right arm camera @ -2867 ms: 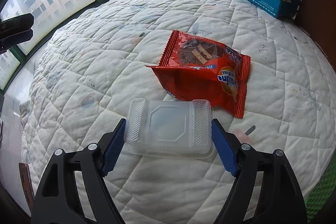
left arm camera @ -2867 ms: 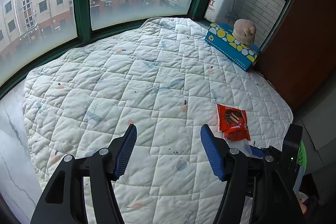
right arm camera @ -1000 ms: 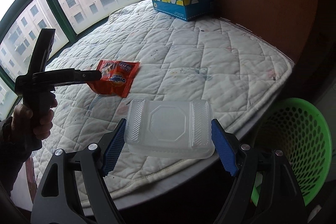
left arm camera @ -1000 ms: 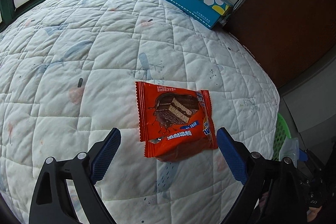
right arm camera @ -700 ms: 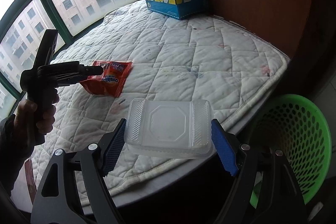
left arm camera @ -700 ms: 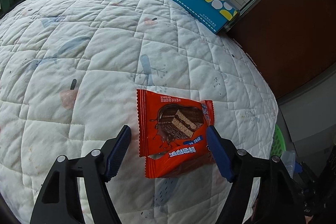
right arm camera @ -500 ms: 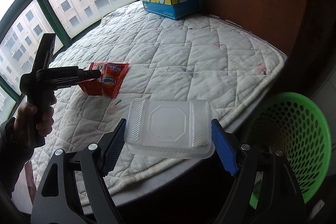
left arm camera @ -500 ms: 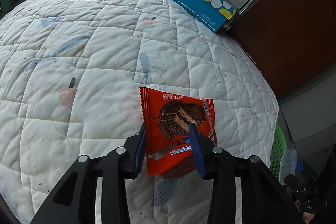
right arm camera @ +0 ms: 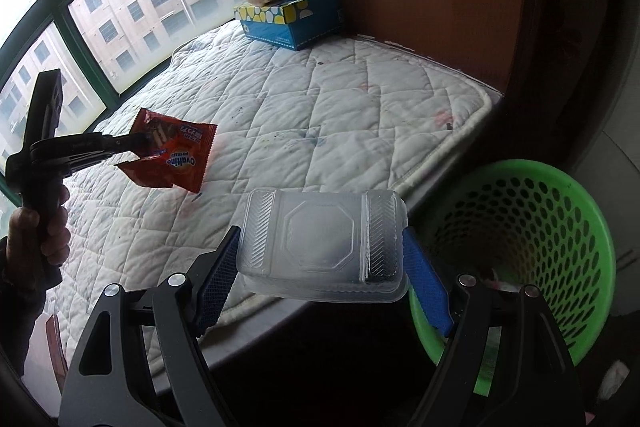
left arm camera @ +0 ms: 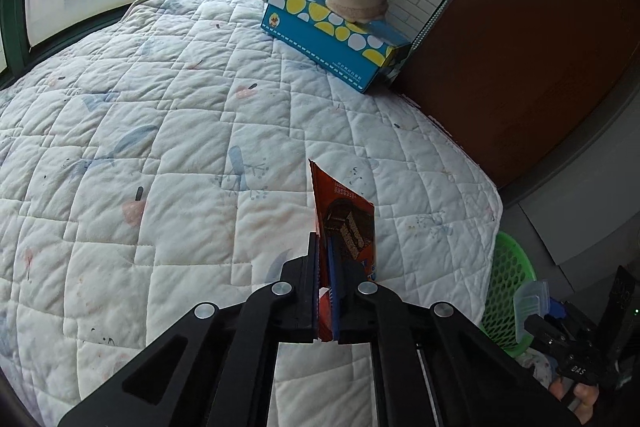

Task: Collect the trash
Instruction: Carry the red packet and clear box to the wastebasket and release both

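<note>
Green laundry-style basket [right arm camera: 560,211] is sitting just right of the right tool [right arm camera: 320,267], which is clamping a clear plastic container [right arm camera: 320,239]. Farther left, the left tool [left arm camera: 325,267] is pinching a red Ovaltine wrapper [left arm camera: 344,219] above the bed [left arm camera: 160,147].

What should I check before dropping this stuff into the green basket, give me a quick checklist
1. Left gripper shut on the red snack wrapper: ok, wrapper pinched and lifted off the quilt.
2. Right gripper shut on the clear plastic container: ok, held between both pads.
3. Green basket mouth open and unobstructed: ok.
4. Container positioned over the basket: not ok, it is beside the rim, over the bed edge.
5. Wrapper over the basket: not ok, above the quilt.
6. Room left inside the basket: cannot tell, bottom mostly hidden.
</note>
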Demonstrator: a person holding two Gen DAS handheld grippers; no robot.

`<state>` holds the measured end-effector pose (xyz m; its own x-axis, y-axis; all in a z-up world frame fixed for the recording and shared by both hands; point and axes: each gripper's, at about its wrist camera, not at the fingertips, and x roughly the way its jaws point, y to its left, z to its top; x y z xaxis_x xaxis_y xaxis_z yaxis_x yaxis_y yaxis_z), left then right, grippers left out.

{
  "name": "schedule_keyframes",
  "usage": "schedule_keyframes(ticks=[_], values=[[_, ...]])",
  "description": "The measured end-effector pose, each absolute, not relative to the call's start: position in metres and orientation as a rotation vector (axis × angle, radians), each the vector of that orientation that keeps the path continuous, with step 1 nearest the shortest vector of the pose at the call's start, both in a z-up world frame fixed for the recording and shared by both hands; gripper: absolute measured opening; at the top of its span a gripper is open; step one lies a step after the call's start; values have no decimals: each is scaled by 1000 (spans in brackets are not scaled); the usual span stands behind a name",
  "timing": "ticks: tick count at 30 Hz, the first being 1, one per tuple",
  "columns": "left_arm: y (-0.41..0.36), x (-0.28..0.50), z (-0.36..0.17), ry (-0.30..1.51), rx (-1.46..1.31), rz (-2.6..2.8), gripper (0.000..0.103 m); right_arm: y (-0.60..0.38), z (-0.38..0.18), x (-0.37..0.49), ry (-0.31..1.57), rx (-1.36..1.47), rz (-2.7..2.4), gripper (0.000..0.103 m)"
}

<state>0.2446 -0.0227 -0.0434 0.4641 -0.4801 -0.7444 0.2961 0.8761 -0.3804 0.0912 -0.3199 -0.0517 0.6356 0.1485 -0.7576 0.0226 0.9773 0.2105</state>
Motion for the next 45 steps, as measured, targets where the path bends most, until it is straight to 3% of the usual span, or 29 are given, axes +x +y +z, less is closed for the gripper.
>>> schedule_keyframes(ticks=[18, 45], values=[[-107, 195, 13, 899, -168, -654, 3, -395, -62, 58, 883, 198, -96, 78], [-282, 142, -8, 955, 17, -854, 3, -492, -60, -2, 840, 320, -214, 86]])
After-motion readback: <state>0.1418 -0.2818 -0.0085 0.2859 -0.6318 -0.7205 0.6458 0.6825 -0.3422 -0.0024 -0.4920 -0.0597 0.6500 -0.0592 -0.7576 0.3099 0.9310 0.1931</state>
